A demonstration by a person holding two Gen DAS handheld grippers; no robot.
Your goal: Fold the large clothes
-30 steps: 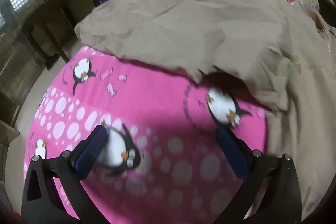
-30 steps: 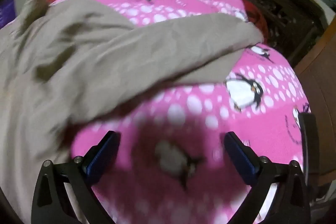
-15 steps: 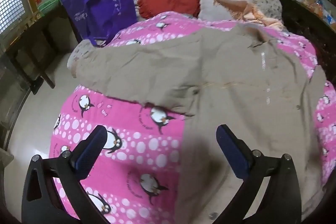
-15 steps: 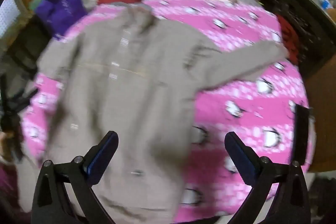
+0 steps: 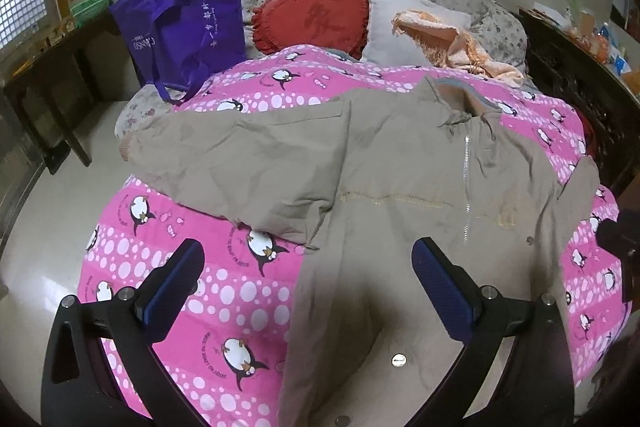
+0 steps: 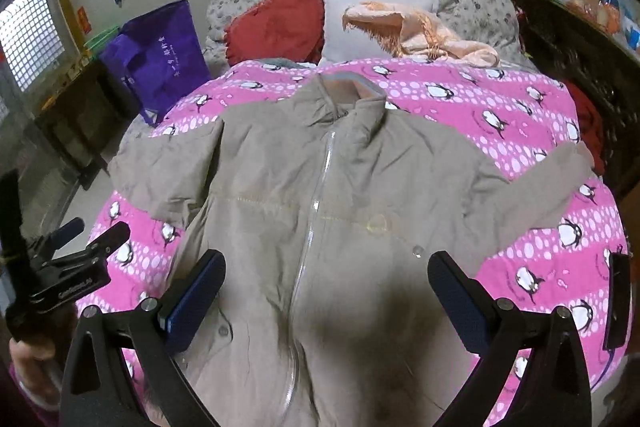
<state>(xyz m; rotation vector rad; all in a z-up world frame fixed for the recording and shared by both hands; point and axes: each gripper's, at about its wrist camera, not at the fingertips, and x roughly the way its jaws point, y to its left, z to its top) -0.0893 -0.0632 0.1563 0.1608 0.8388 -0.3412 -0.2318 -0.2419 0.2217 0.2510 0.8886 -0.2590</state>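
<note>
Both grippers are spread wide and empty: left gripper (image 5: 306, 281) and right gripper (image 6: 326, 293) hover above the khaki jacket (image 6: 320, 219), which lies front-up, sleeves outstretched, zipped, on the pink penguin blanket (image 6: 500, 115).

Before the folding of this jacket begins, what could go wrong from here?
The jacket's left sleeve reaches the blanket's edge, so it may slide off the bed. The puffy jacket could spring open after each fold. The peach scarf on the pillows may snag if the collar is pushed forward.
</note>
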